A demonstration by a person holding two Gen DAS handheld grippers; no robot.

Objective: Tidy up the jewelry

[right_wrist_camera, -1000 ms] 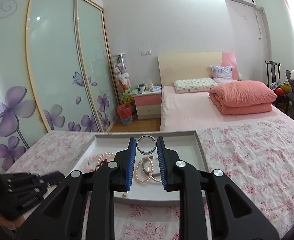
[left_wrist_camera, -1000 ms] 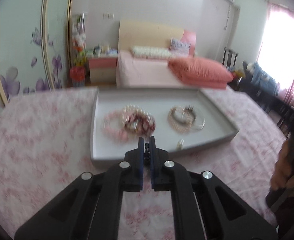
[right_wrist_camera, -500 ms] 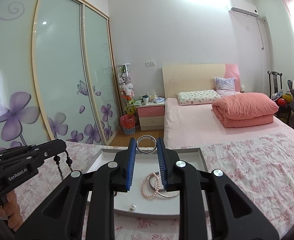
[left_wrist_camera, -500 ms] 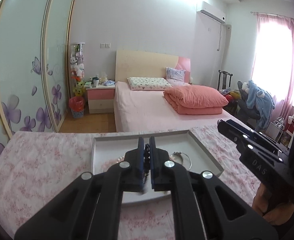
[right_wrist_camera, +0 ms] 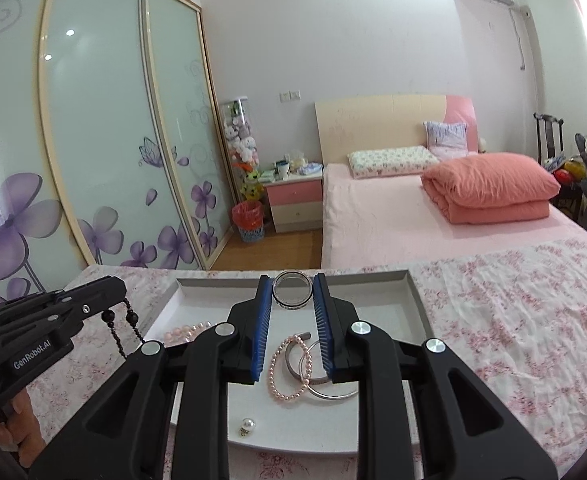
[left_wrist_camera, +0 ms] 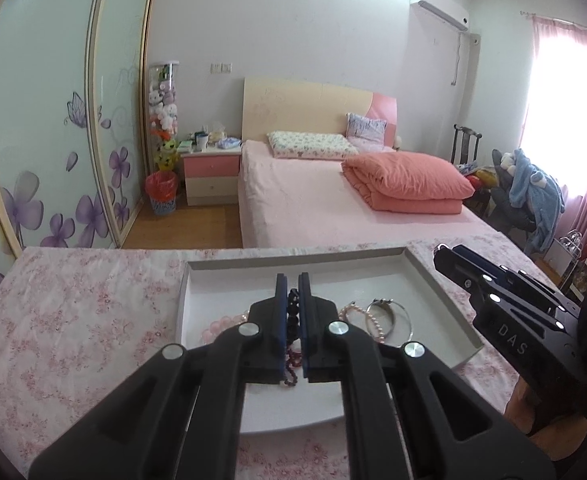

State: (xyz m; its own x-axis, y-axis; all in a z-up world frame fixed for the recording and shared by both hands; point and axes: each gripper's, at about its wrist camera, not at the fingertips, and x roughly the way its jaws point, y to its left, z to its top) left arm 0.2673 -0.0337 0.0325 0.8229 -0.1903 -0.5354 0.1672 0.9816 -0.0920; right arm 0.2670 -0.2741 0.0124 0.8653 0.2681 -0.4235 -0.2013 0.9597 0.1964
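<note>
Above the tray: both hand-held grippers hang over the white tray [left_wrist_camera: 445, 300], which lies on the worktop [left_wrist_camera: 73, 320] with its pink floral cloth.
Left hand-held gripper [left_wrist_camera: 292, 284]: clamped on a dark bead strand [left_wrist_camera: 292, 312], which runs between the blue pads and dangles below them. In the right wrist view the same strand [right_wrist_camera: 123, 332] hangs in a loop from the left tip, off the tray's left edge.
Right hand-held gripper [right_wrist_camera: 293, 286]: closed on a dark-banded ring bangle [right_wrist_camera: 292, 291], held upright between the blue pads above the tray's far wall.
Change over the last second: the left camera looked steeply down on the tray a second ago; now it faces out level, with the bed [left_wrist_camera: 333, 208] filling the middle of the view. The right hand-held gripper [left_wrist_camera: 493, 292] has come into the left view at the right edge. The bangle stays in the same grip.
Inside the tray: a pink pearl bracelet [right_wrist_camera: 289, 372] lies against a silver bangle [right_wrist_camera: 329, 390] beneath the right pads; a pale pink bead bracelet [right_wrist_camera: 185, 332] lies to the left; one pearl earring [right_wrist_camera: 247, 426] sits alone near the front rim.
Dark red beads [left_wrist_camera: 291, 360]: on the tray floor under the left pads.
</note>
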